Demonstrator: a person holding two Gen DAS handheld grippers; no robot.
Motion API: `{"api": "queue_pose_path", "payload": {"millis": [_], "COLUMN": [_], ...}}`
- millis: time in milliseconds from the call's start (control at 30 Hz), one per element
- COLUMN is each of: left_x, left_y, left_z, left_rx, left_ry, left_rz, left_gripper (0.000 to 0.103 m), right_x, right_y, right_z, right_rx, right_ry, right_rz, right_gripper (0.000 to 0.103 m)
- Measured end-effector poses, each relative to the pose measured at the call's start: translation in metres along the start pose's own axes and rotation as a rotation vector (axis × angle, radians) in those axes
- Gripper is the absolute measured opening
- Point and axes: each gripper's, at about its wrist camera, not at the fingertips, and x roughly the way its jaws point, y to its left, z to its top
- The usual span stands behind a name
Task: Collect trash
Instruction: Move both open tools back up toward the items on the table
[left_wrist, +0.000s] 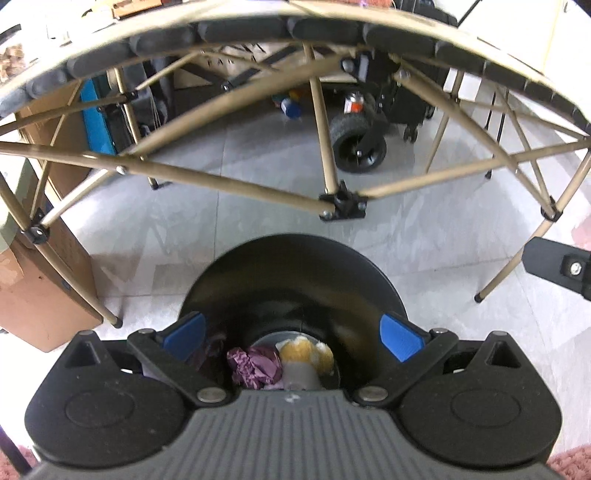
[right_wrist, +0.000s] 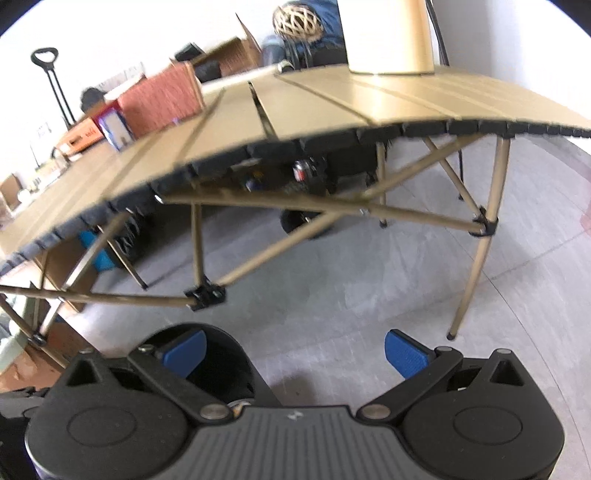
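Trash — crumpled purple wrapper, inside black bin

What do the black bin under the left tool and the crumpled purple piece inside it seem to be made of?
Black bin: probably plastic, with a smooth wall showing a soft sheen. Crumpled purple piece: looks like thin paper or tissue, matte with sharp irregular creases; foil can't be ruled out.

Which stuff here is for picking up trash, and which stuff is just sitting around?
For the trash job:
- black bin
- purple crumpled paper inside it
- yellow-white wad inside it
- left claw, open over the bin
- right claw, open

Just lying about:
- folding table
- cardboard box
- wheel under the table
- red can
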Motion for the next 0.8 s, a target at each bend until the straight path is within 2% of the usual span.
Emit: {"api": "queue_pose_path", "payload": {"millis": [300,533,600,800], "left_x": [-0.038,-0.086,-0.099,-0.133], "left_y": [0.013,0.023,0.025,0.038], "left_z": [0.006,0.017,0.022,0.049], "left_rx": [-0.005,-0.012,-0.015,-0.049], "left_ry": [-0.087,-0.227,-0.270,-0.402], "left_rz": [-0.046,-0.072,-0.067,-0.062], "left_gripper": [0.103,0.103,0.103,0.103], "right_x": [-0.036,-0.062,-0.068,-0.076], "right_y": [0.009,0.013,0.016,0.021], "right_z": [0.014,0.038,0.046,0.075], "right_rx": [-0.005,0.023,0.025,0.035], "right_ry": [-0.116,-0.225,-0.252,-0.328], "right_rz": [0.091,0.145,0.134,0.158], "right_gripper": [0.103,0.103,0.103,0.103]}}
